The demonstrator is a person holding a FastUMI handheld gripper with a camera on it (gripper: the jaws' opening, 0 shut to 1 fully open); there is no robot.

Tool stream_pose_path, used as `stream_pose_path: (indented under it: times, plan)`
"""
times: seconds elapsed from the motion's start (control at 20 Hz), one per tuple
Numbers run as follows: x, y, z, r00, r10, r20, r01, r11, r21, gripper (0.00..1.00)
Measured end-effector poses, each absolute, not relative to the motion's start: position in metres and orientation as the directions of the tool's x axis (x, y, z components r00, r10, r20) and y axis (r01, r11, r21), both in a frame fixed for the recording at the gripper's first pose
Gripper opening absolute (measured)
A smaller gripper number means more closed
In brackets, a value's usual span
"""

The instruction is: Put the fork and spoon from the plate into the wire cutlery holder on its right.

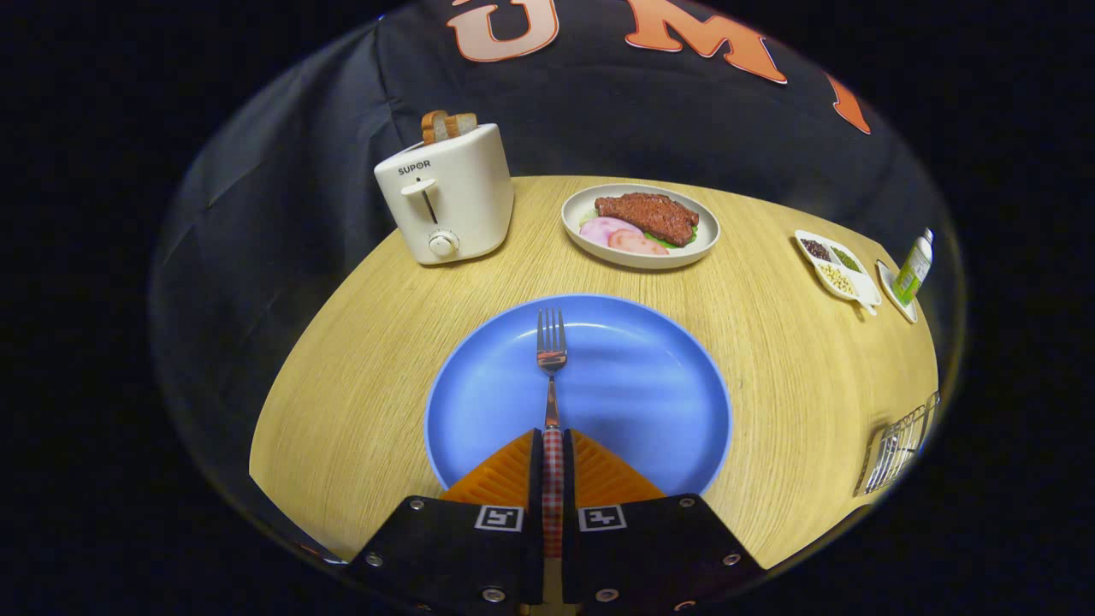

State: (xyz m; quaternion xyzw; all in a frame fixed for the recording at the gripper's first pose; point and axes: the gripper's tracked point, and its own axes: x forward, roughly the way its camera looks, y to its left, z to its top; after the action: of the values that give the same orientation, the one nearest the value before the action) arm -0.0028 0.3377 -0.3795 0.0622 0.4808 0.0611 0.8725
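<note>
A blue plate lies on the wooden table just ahead of my fingers. My gripper is shut on the checkered handle of a fork. The fork's metal neck and tines point away from me over the middle of the plate. Whether the fork is lifted or resting on the plate, I cannot tell. The wire cutlery holder stands at the table's edge well to the right of the plate, with something shiny inside it.
A white toaster holding bread stands far left beyond the plate. A pale plate of steak and ham slices sits straight beyond. A divided condiment dish and a small green bottle are at the far right.
</note>
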Motion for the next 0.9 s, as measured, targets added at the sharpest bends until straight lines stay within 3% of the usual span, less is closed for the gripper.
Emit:
stream_pose_path:
  times: [0.5,0.9]
  plan:
    - [0.007,0.242,-0.287,0.657,0.080,-0.750,0.007,0.994,0.113,0.09]
    - [-0.037,0.138,-0.262,0.633,-0.034,-0.773,0.120,0.991,0.055,0.09]
